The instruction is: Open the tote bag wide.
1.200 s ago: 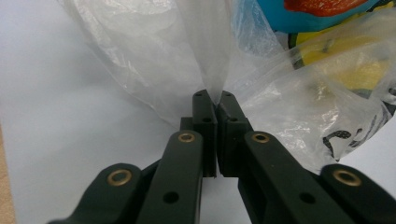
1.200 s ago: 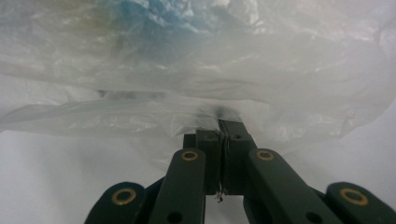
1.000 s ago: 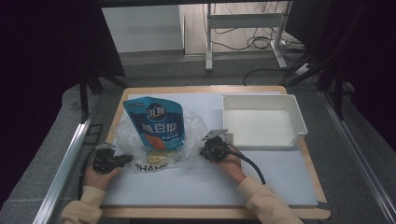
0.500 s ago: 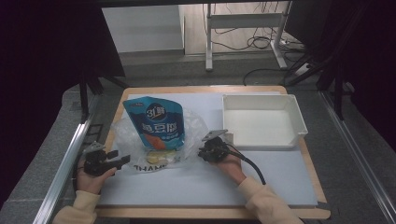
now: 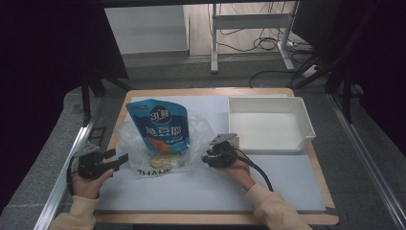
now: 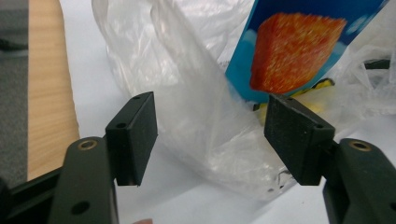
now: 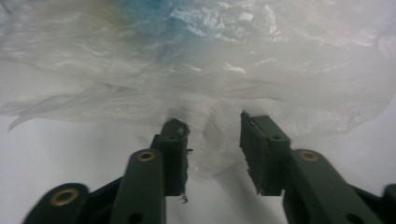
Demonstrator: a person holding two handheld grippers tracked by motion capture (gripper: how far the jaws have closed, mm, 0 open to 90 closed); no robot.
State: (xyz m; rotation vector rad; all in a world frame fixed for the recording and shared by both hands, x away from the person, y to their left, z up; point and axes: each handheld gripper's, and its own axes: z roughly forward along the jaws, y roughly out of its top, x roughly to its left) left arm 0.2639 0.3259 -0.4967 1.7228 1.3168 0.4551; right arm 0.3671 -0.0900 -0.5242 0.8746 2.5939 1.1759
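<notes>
Premises present as a lab: dark-curtained recording bay, wooden table (image 5: 210,91) under white mat (image 5: 191,187), floor cables (image 5: 249,45), metal stand (image 5: 249,19).

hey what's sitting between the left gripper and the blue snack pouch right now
Clear plastic bag film. In the left gripper view it bulges between the left gripper and the blue pouch; the open jaws do not touch it.

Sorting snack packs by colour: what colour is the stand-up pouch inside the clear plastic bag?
Blue, with an orange-red cube pictured on it: the stand-up pouch, clearest in the high view.
</notes>
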